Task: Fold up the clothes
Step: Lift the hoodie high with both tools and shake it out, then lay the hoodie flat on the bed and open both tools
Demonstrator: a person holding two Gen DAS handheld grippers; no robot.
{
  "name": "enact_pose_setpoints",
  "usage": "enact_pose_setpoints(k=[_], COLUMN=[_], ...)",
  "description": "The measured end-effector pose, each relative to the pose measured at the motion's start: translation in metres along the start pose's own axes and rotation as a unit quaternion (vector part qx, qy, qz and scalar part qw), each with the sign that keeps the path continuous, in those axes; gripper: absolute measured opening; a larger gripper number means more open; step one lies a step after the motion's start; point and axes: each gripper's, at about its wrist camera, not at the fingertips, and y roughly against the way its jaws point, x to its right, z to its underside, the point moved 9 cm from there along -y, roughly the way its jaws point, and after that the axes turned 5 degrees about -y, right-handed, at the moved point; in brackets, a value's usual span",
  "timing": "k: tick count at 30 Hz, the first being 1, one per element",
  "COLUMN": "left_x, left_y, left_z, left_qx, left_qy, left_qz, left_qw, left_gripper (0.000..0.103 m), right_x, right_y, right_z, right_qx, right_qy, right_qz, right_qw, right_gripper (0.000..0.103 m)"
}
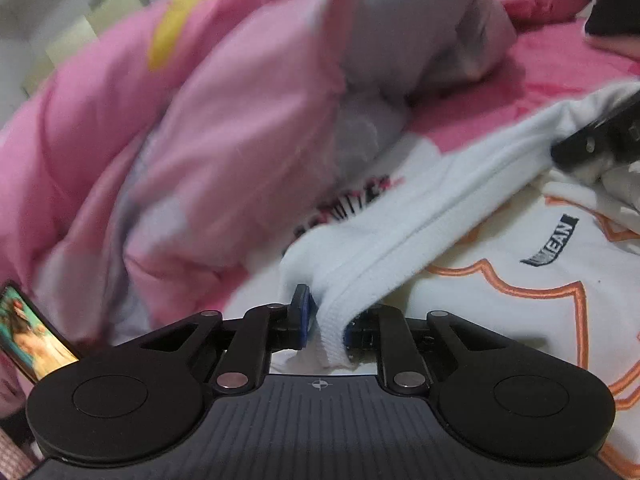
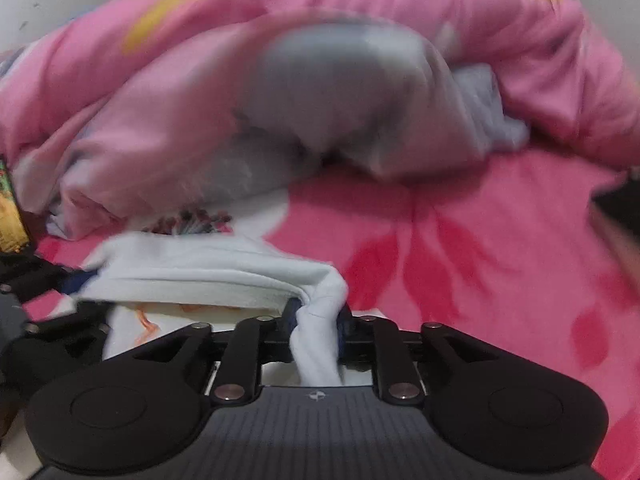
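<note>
While both views blur, left gripper (image 1: 325,322) pinches white garment (image 1: 500,256) hem, right gripper (image 2: 318,326) pinches its bunched edge; garment lies ahead on pink bedsheet (image 2: 460,240), fingertips hidden by cloth.

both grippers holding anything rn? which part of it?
Both hold the white garment. Left gripper pinches its ribbed hem edge; right gripper pinches a bunched fold further along the same edge, which spans between them.

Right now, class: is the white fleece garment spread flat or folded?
Folded: the white fleece garment's ribbed hem is doubled over its orange-embroidered front.
</note>
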Motion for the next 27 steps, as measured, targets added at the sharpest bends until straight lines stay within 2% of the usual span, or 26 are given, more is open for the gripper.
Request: enact_pose_setpoints(k=[1,2,4,5,6,7,8,10,12,13,16,18,22,24,27], left_x=[-0.004,-0.014,-0.031,-0.031,-0.025,-0.019,-0.013,0.001,0.028,0.035,0.035,0.030,0.022,0.018,0.019], left_y=[0.012,0.042,0.098,0.112,0.118,0.123,0.129,0.137,0.124,0.122,0.122,0.117,0.113,0.113,0.131], left_z=[-0.004,-0.011,-0.026,-0.028,-0.025,-0.022,-0.019,-0.011,0.009,0.016,0.020,0.020,0.025,0.024,0.014], left_qx=[0.011,0.025,0.056,0.074,0.073,0.071,0.070,0.062,0.021,0.015,0.024,0.016,-0.007,0.001,0.037], left_qy=[0.000,0.009,0.025,0.033,0.039,0.045,0.050,0.056,0.026,0.024,0.034,0.056,0.117,0.136,0.166], left_qz=[-0.002,0.001,0.008,0.016,0.029,0.041,0.053,0.074,0.072,0.062,0.049,0.073,0.124,0.149,0.227], left_qw=[0.9999,0.9997,0.9981,0.9965,0.9962,0.9956,0.9949,0.9937,0.9968,0.9977,0.9979,0.9956,0.9853,0.9794,0.9590], left_gripper=[0.019,0.019,0.033,0.059,0.087,0.095,0.099,0.099,0.099,0.101,0.103,0.103,0.103,0.103,0.103], right_x=[0.001,0.001,-0.002,-0.006,-0.010,-0.015,-0.018,-0.019,-0.011,-0.005,0.009,0.003,-0.007,-0.006,-0.004], right_y=[0.010,0.022,0.054,0.072,0.090,0.103,0.111,0.113,0.103,0.097,0.075,0.076,0.075,0.074,0.075], right_z=[0.000,-0.001,-0.009,-0.011,-0.012,-0.012,-0.008,0.005,0.022,0.030,0.049,0.049,0.053,0.053,0.053], right_qx=[0.004,0.010,0.028,0.043,0.057,0.068,0.070,0.061,0.040,0.028,0.001,0.007,0.012,0.011,0.012], right_qy=[-0.004,-0.009,-0.019,-0.013,-0.005,0.005,0.012,0.021,0.017,0.003,-0.032,-0.014,0.017,0.015,0.009], right_qz=[0.001,0.003,0.005,-0.001,-0.009,-0.020,-0.025,-0.018,0.008,0.015,0.013,0.020,0.030,0.027,0.022], right_qw=[1.000,1.000,0.999,0.999,0.998,0.997,0.997,0.998,0.999,0.999,0.999,1.000,0.999,0.999,1.000], right_gripper=[0.033,0.037,0.040,0.041,0.045,0.047,0.048,0.048,0.048,0.048,0.050,0.053,0.062,0.062,0.063])
